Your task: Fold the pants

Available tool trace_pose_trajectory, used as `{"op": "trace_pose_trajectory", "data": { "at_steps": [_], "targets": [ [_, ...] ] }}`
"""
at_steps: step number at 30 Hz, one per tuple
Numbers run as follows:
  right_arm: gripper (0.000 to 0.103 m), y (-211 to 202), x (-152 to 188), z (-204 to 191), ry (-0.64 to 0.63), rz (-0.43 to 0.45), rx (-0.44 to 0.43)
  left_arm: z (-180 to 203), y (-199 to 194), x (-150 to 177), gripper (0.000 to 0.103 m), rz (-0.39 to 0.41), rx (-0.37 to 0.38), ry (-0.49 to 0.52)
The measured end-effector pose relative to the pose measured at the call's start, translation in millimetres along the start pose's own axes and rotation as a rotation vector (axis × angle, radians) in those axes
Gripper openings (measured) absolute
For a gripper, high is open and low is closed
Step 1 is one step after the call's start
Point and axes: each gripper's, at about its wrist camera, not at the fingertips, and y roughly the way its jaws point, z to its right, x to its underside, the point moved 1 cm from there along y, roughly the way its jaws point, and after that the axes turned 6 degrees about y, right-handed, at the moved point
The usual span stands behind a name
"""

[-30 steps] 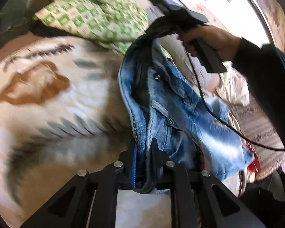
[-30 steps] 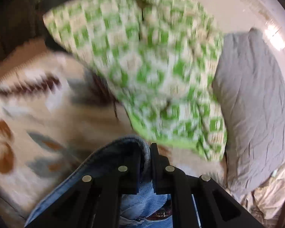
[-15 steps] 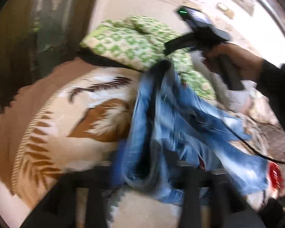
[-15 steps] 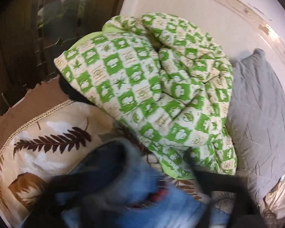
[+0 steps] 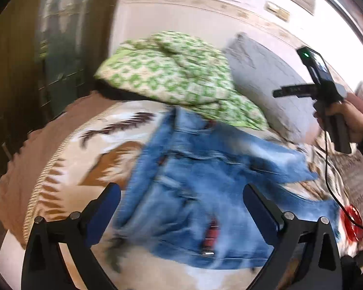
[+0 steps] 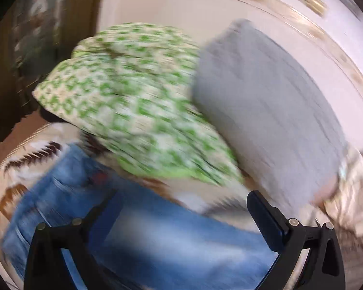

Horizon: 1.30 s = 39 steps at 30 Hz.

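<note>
Both grippers are wide apart right now with nothing pinched. Left gripper (image 5: 181, 207) is still spreading its jaws, hanging over the jeans (image 5: 200, 193) without touching them. Right gripper (image 6: 184, 220) has jaws fully apart too, cloth below it, not in it.

The jeans lie in a loose heap on the bed (image 5: 67, 193), about mid-bed, top end tucked just beside the green quilt (image 5: 171, 72). I'd say it's the lay-out step: dropped, not flat yet. Next move probably needs a fresh pinch on the waistband or a hem to pull the legs straight.

Room-wise, the left side of the bed is bare up to its edge; the grey pillow (image 6: 266, 111) and quilt crowd the head end, so spread toward the foot
</note>
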Motion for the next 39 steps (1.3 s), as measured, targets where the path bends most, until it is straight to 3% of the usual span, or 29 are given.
{"op": "trace_pose_trajectory", "data": {
  "at_steps": [10, 14, 17, 23, 26, 30, 34, 39],
  "targets": [
    [0.103, -67, 148, 240, 0.271, -0.043, 0.120, 156, 41, -38, 0.103, -0.103, 0.243, 0.208],
    [0.103, -71, 194, 296, 0.373, -0.096, 0.066, 211, 59, -56, 0.103, -0.131, 0.331, 0.311],
    [0.103, -62, 204, 310, 0.428, -0.125, -0.019, 239, 72, -73, 0.103, -0.137, 0.366, 0.401],
    [0.103, -9, 185, 302, 0.525, -0.212, -0.225, 266, 115, -102, 0.103, -0.152, 0.309, 0.587],
    [0.103, 32, 170, 298, 0.592, -0.262, -0.300, 268, 145, -115, 0.103, -0.194, 0.304, 0.590],
    [0.098, 97, 157, 302, 0.646, -0.326, -0.308, 263, 185, -124, 0.103, -0.244, 0.302, 0.573],
    [0.079, 154, 157, 308, 0.713, -0.402, -0.380, 259, 221, -128, 0.103, -0.275, 0.312, 0.590],
    [0.079, 198, 153, 309, 0.710, -0.432, -0.389, 255, 261, -129, 0.103, -0.297, 0.306, 0.655]
  ]
}}
